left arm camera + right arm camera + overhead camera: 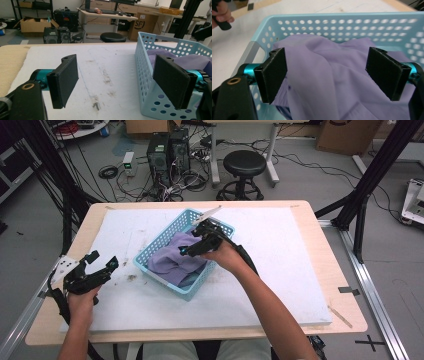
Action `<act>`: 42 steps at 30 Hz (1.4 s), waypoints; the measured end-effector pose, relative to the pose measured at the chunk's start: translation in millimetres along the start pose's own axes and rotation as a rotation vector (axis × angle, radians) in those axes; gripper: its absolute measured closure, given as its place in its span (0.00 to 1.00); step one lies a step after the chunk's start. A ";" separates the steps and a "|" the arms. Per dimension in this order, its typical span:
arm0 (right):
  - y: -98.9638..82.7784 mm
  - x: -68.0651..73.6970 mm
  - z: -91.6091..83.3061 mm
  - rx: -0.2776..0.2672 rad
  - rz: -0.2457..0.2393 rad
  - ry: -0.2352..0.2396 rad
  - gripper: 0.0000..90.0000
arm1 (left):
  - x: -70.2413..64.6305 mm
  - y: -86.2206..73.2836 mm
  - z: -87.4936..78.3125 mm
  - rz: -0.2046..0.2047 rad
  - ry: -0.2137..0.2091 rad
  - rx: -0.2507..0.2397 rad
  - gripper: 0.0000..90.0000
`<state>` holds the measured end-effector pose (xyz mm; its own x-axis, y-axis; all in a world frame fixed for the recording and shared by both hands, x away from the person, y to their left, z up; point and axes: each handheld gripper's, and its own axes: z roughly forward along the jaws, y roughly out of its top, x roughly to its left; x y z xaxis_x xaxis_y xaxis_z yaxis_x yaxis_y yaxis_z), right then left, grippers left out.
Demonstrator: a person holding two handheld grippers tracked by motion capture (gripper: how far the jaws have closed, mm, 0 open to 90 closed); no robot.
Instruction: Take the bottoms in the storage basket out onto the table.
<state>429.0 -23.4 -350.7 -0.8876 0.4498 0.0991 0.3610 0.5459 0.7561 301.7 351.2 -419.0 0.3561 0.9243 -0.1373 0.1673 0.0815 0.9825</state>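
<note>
A light blue perforated basket (161, 237) sits mid-table with a crumpled purple cloth (172, 259) inside. My right gripper (192, 247) hovers over the basket, open, above the cloth. In the right gripper view its jaws stand wide apart with the purple cloth (329, 75) bulging between them, inside the basket (342, 22); contact with the pads cannot be told. My left gripper (102, 261) is open over the mat at the table's left, apart from the basket. In the left gripper view the basket (147, 75) lies to the right, with the purple cloth (192, 61) behind the right jaw.
A white mat (280, 270), stained near the basket, covers the wooden table (345, 295). Beyond the far edge stand a black stool (244, 165), computer towers (167, 150) and tangled cables. Black frame legs (367, 180) rise at the right.
</note>
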 end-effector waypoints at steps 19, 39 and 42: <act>19.3 6.3 82.4 0.147 0.007 0.041 0.19 | 2.2 -0.5 1.0 -0.014 -0.001 -0.003 0.23; 21.2 -31.0 56.2 0.098 0.039 -0.213 0.84 | 3.1 -1.4 0.5 -0.020 -0.005 -0.002 0.23; 22.1 -37.0 60.0 0.122 0.090 -0.226 0.59 | 3.2 -1.4 0.6 -0.020 -0.006 -0.002 0.23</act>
<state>487.1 14.4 -376.5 -0.7691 0.6391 0.0054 0.4797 0.5717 0.6656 303.2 353.8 -420.9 0.3580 0.9203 -0.1579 0.1731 0.1008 0.9797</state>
